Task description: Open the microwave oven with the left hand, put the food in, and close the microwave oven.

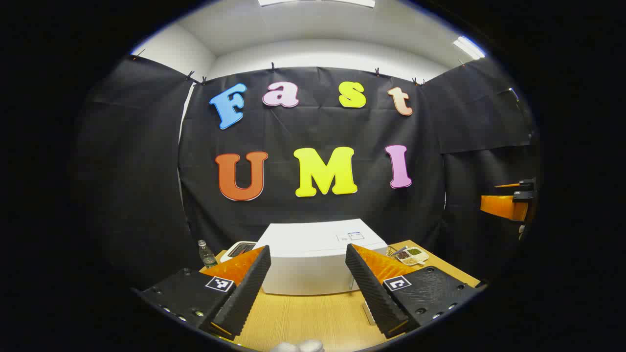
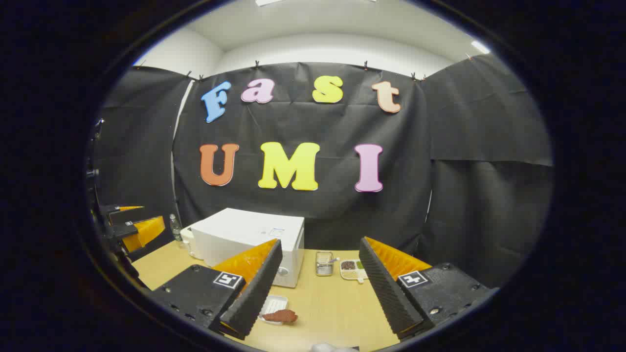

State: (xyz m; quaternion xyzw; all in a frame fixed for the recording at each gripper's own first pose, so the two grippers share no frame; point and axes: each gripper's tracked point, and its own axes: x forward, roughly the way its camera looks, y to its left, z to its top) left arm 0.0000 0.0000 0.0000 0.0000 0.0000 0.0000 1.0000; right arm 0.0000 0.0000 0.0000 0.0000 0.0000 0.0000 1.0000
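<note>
A: The left tool [image 1: 308,288] hangs above the table [image 1: 313,318] with its fingers apart and nothing between them. It faces the microwave [image 1: 318,264], which stands shut in the middle of the table.

B: And the right tool [image 2: 318,288]?

A: Also spread wide and holding nothing. In the right gripper view the microwave [image 2: 249,239] stands to its left, and the food [image 2: 279,316], a reddish-brown piece, lies on a small white tray [image 2: 272,305] on the table [image 2: 332,308] in front of the microwave, just beside the tool's left finger.

B: What else is on the table?

A: A small wire basket [image 2: 323,263] and a divided dish [image 2: 353,269] stand to the right of the microwave. A bottle [image 1: 206,254] and a white scale [image 1: 238,250] stand at its left in the left gripper view. The left tool [image 2: 134,225] also shows far off at the left edge of the right gripper view.
</note>
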